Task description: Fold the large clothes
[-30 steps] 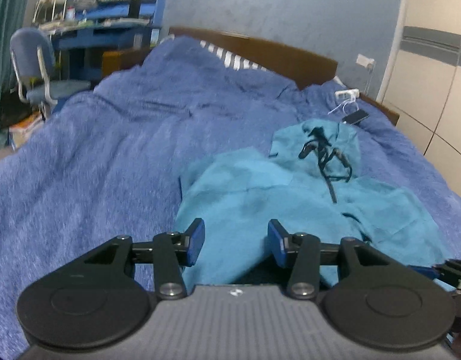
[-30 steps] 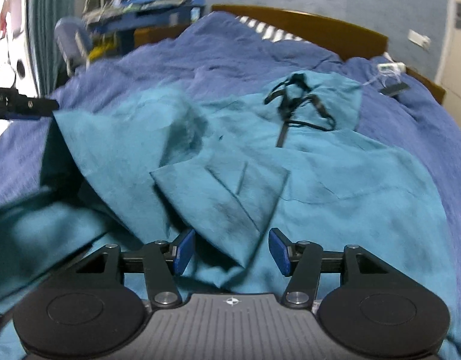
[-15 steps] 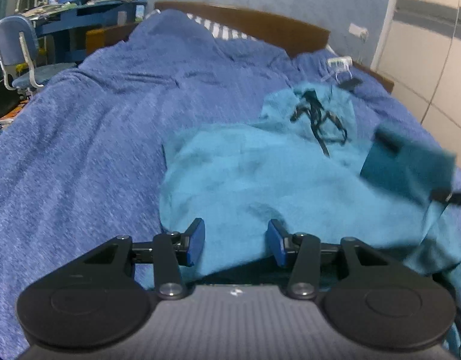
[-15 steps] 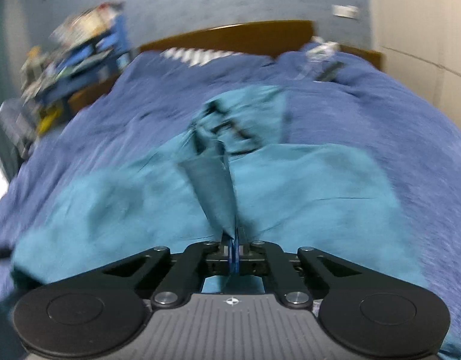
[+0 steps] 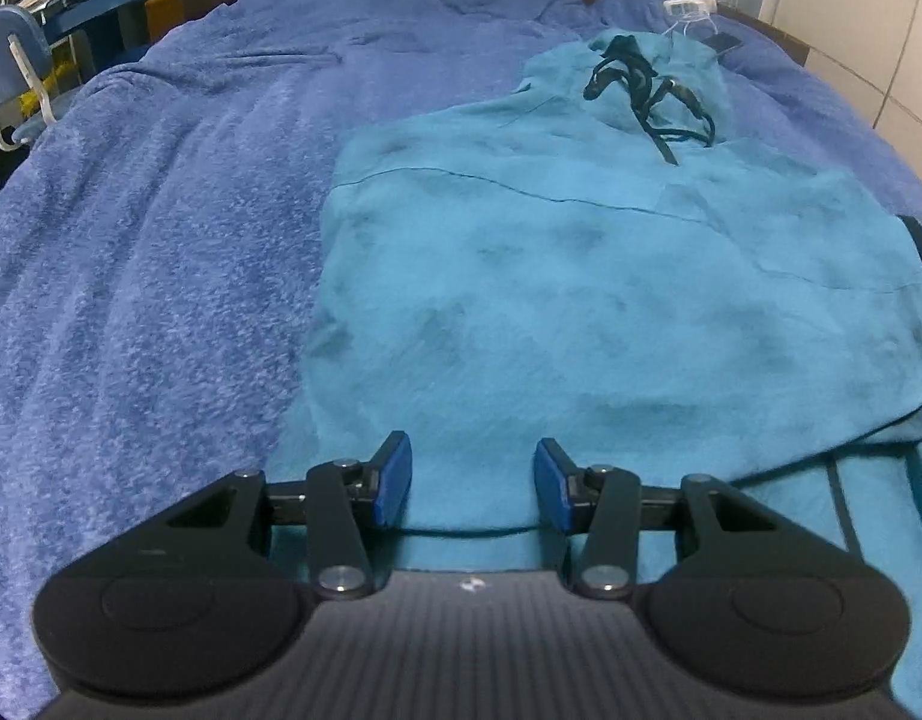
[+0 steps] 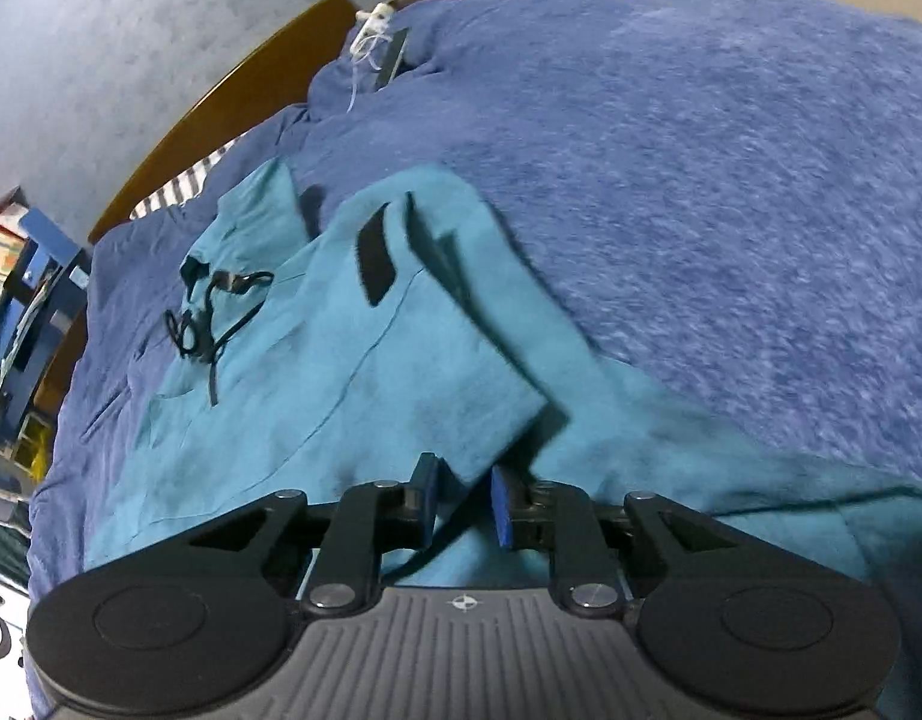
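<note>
Left gripper (image 5: 473, 483) gapes wide over the teal hoodie (image 5: 581, 276); right gripper (image 6: 464, 501) stands partly open around its fold.

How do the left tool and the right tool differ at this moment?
The left tool has its jaws wide apart; the right tool has a narrower gap. The left tool hovers over flat fabric of the teal hoodie with nothing between its fingers; the right tool has a folded edge of the hoodie between its blue pads, not clamped. Both are over the hoodie on the blue blanket.

Teal hoodie (image 5: 581, 300) flat on bed — sleeve (image 6: 437, 360) folded across front.
</note>
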`<action>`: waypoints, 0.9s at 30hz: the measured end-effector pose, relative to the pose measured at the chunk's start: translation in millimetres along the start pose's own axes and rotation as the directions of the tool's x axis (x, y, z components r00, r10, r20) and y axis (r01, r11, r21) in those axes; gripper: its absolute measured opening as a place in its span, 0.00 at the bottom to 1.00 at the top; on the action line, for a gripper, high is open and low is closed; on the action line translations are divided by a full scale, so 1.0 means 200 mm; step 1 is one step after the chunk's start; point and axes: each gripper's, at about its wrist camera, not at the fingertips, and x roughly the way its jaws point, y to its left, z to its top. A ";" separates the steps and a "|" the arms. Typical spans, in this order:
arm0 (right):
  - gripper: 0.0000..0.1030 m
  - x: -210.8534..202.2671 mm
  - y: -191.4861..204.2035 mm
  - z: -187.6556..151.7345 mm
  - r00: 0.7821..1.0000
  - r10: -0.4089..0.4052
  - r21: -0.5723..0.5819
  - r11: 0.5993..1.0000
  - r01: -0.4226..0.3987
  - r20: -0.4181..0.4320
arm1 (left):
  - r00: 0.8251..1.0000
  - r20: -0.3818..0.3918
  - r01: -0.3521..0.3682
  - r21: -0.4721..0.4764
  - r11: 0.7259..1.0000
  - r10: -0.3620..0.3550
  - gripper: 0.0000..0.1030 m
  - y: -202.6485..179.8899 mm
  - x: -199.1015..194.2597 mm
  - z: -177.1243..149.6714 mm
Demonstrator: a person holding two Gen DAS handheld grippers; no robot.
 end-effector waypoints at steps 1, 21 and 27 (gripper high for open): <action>0.19 -0.02 -0.01 -0.02 1.000 0.004 -0.003 1.000 -0.004 0.001 | 1.000 0.001 -0.001 0.001 1.000 0.001 0.43 0.01 -0.01 -0.01; 0.39 -0.77 -0.35 -0.07 0.998 -0.063 -0.211 0.975 0.067 0.022 | 0.999 -0.005 0.047 -0.127 0.991 -0.048 0.43 0.29 -0.63 -0.49; 0.42 -0.96 -0.48 -0.23 0.996 -0.082 -0.241 0.968 0.073 -0.027 | 0.999 -0.053 -0.001 -0.106 0.994 -0.005 0.43 0.28 -0.82 -0.64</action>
